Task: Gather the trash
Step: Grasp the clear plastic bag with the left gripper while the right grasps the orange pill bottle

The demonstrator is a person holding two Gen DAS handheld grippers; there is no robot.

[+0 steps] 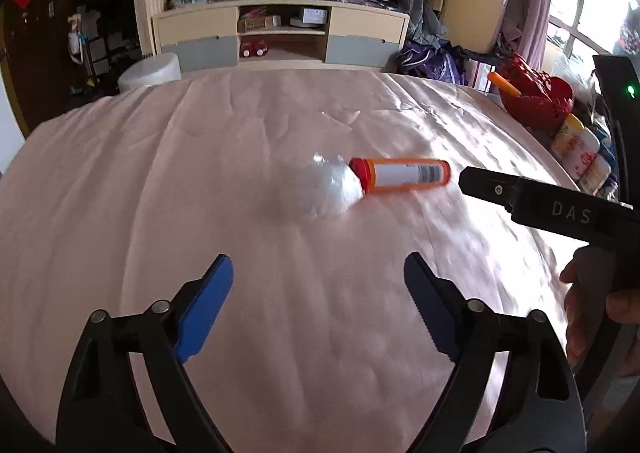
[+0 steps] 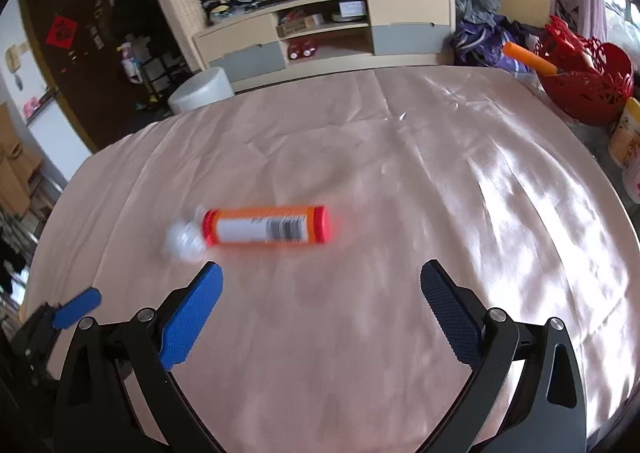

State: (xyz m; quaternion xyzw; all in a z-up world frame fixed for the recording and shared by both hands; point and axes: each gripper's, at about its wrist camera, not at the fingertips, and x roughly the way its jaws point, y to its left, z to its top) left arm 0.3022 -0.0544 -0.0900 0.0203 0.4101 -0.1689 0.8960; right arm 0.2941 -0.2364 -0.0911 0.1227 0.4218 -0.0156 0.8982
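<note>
Both hand-held grippers (image 1: 318, 273) (image 2: 320, 281) gape near the orange bottle (image 1: 404, 174) (image 2: 266, 226).

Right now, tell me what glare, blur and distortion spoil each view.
Left wrist view: window glare washes the pink cloth at right; the clear plastic wad blooms white; fisheye bows the table edge. Right wrist view: the orange bottle is motion-smeared, its label unreadable; bright streaks cross the cloth's right side; corners are vignetted black.

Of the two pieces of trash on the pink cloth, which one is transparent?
The crumpled plastic wrap, touching the red cap end of the orange bottle; the bottle is opaque, with a white label.
</note>
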